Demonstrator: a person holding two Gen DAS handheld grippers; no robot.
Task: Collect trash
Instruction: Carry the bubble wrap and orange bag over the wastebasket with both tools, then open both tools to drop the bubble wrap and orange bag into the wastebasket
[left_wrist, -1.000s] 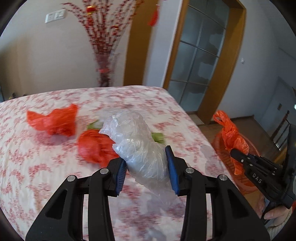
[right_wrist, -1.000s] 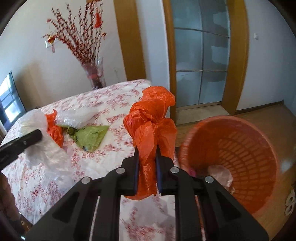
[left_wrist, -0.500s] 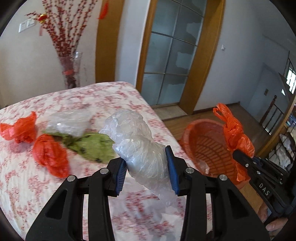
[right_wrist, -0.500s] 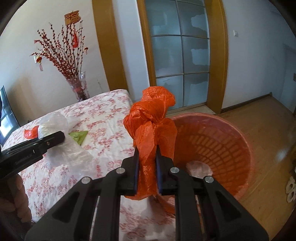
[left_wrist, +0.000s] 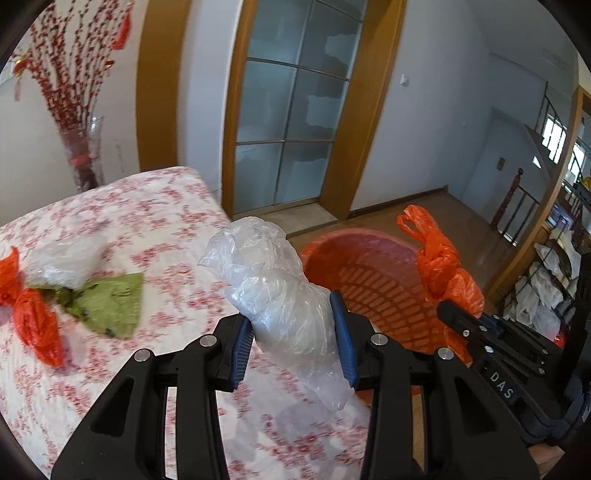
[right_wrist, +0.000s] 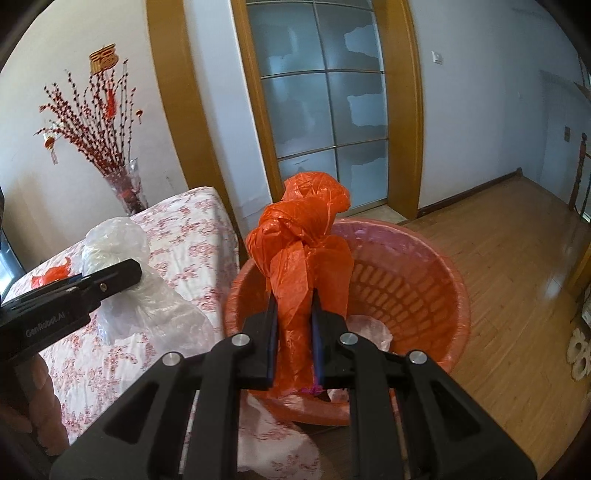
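Both loads have swung off the worktop (left_wrist: 155, 206) toward the orange basket (right_wrist: 436, 280). The left hand-held gripper (left_wrist: 291, 332), pinching the clear bag (left_wrist: 280, 295), hangs just left of its rim; the right hand-held gripper (right_wrist: 293, 332) pinches the orange bag (right_wrist: 303, 258) over it. Dropping looks next.

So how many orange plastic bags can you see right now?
3. One orange bag is clamped in the right gripper over the basket; two more lie on the table at its left: and. Others may be hidden.
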